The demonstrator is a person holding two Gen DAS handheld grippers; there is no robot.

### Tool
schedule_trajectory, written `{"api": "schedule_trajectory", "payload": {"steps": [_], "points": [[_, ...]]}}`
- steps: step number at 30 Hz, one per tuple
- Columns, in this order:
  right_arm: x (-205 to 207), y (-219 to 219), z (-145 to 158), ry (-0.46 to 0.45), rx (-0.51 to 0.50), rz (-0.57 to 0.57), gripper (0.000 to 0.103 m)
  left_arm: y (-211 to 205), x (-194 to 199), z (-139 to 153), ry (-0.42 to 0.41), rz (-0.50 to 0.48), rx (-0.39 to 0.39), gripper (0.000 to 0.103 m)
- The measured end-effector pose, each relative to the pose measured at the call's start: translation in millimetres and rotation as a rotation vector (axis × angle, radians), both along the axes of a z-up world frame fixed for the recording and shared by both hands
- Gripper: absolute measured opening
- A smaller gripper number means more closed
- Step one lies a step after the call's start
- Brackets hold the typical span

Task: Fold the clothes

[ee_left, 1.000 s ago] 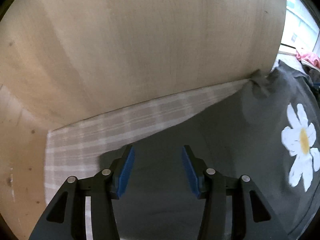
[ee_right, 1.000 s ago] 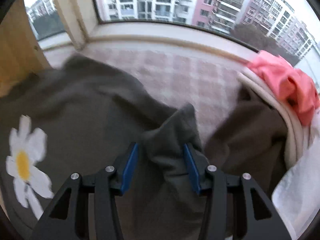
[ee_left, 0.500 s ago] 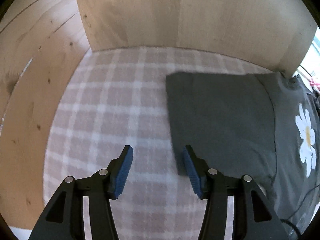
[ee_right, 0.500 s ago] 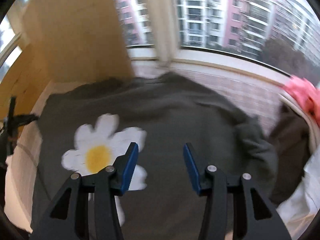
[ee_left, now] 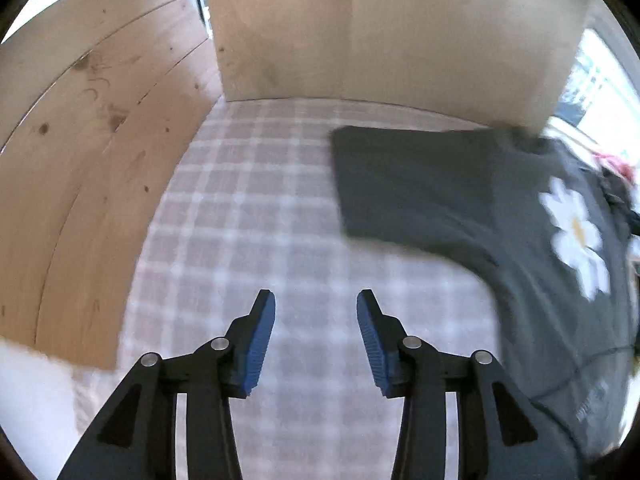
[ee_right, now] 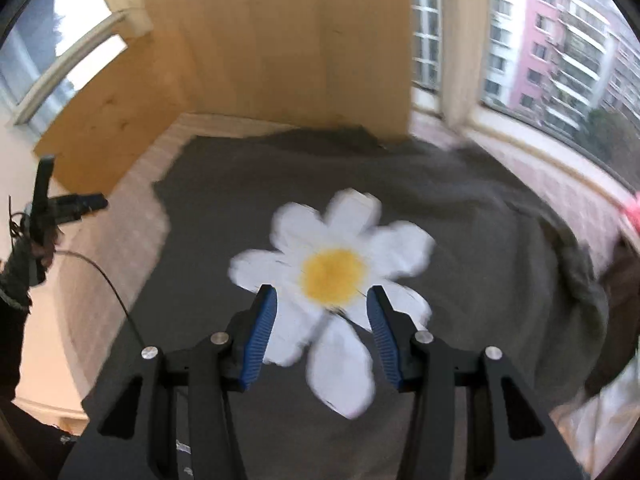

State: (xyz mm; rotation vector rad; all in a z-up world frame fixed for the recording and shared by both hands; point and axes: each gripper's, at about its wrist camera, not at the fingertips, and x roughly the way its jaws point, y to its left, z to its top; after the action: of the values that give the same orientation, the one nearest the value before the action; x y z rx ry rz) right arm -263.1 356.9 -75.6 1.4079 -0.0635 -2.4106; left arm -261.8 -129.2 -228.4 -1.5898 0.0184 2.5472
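Your dark grey shirt (ee_right: 460, 248) lies flat on the checked cloth (ee_left: 248, 216) against the wooden wall, soft and floppy, so pinch its hem or sleeve edge; the left gripper (ee_left: 316, 336) is closing on nothing and the right gripper (ee_right: 320, 336) is parted and empty.

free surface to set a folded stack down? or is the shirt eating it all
Free: checked cloth between the wooden side wall, the back panel and the grey daisy shirt. The left gripper, jaws closing on nothing, is above it. Crowded: the window side, where other clothes pile against the shirt's far edge.
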Motion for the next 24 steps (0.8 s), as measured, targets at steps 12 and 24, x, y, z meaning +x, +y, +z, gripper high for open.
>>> {"api": "schedule_trajectory", "payload": {"steps": [12, 24], "points": [[-148, -218, -10, 0.101, 0.108, 0.293, 0.05, 31, -66, -62, 0.026, 0.115, 0.107, 0.044], [-257, -348, -85, 0.035, 0.228, 0.585, 0.05, 23, -85, -75, 0.096, 0.133, 0.182, 0.017]]}}
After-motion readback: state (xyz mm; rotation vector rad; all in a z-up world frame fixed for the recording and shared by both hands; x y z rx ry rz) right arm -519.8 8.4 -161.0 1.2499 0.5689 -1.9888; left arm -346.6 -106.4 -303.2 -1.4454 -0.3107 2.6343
